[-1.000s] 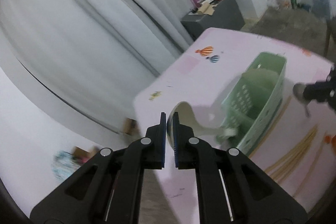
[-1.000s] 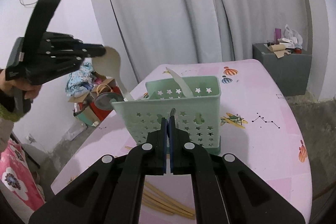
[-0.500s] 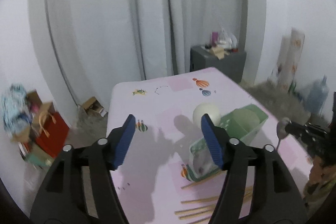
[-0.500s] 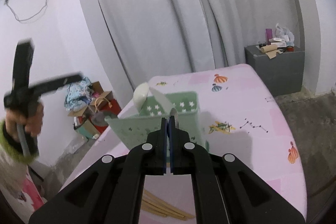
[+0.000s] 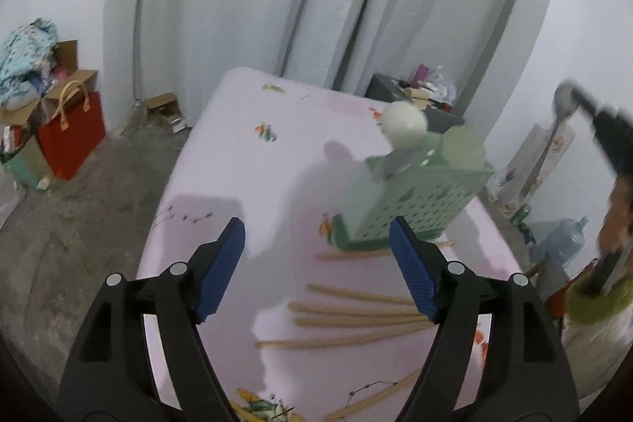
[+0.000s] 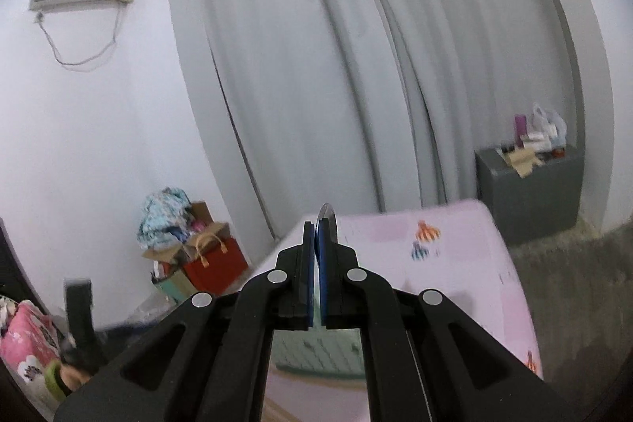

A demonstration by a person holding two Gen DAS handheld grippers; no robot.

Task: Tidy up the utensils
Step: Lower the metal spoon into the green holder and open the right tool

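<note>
The left tool (image 5: 316, 271) has just been opening and hangs wide over the chopsticks (image 5: 356, 319) on the pink worktop (image 5: 237, 153), nothing between its pads. The right tool (image 6: 316, 263) is clamped on a metal spoon (image 5: 563, 101), raised beside the green caddy (image 5: 415, 204), where a white ladle (image 5: 403, 123) already stands. Risks, as I judge them: the thin spoon could twist in its narrow grip or catch the caddy rim, tipping the light caddy; chopsticks may roll when pinched. No readable writing or brand shows anywhere
</note>
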